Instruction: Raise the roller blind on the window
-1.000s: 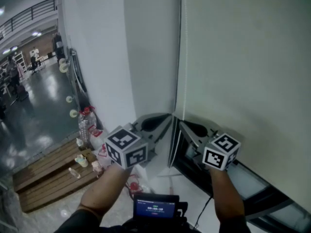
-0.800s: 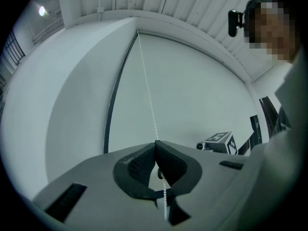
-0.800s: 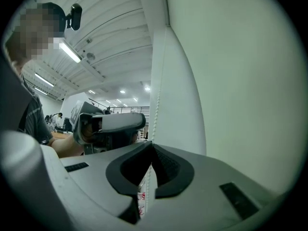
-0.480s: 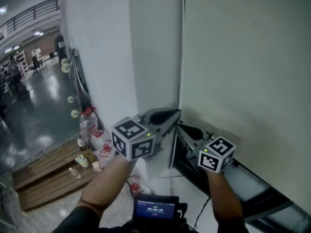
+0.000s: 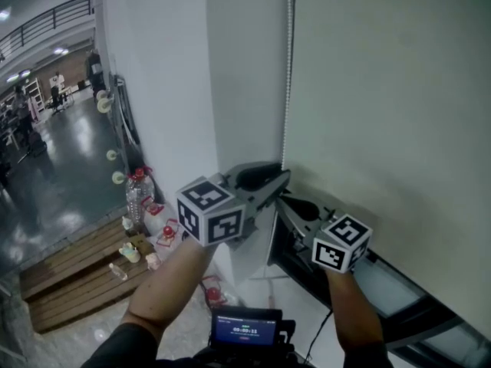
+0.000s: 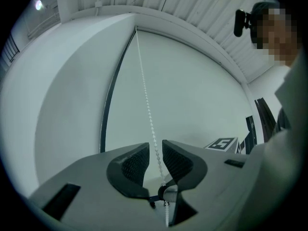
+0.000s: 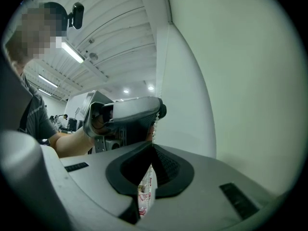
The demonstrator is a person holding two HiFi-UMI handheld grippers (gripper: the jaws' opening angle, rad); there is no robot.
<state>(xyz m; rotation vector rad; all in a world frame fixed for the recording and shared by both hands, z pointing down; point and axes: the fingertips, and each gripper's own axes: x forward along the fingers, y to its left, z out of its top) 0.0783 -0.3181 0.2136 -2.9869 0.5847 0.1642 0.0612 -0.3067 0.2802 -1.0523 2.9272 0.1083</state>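
My left gripper [image 6: 155, 147] stands narrowly open, its dark ribbed pads [image 6: 134, 161] on either side of the thin white beaded pull chain [image 6: 146, 105] but, as far as I can see, not pinching it. The chain runs straight up and away from between these jaws, along the seam between the plain white wall [image 5: 238, 75] and the pale cream fabric roller blind [image 5: 383, 113]. Its long axis is vertical, pointing the way my jaws point. Just below, my right gripper [image 7: 153, 147] is closed on the same chain, tips meeting around the beads, so the right is the lower hand and the left the upper. The blind hangs to the right of both grippers, its cloth reaching low. I judge the left must close on the chain before any straight downward haul along it
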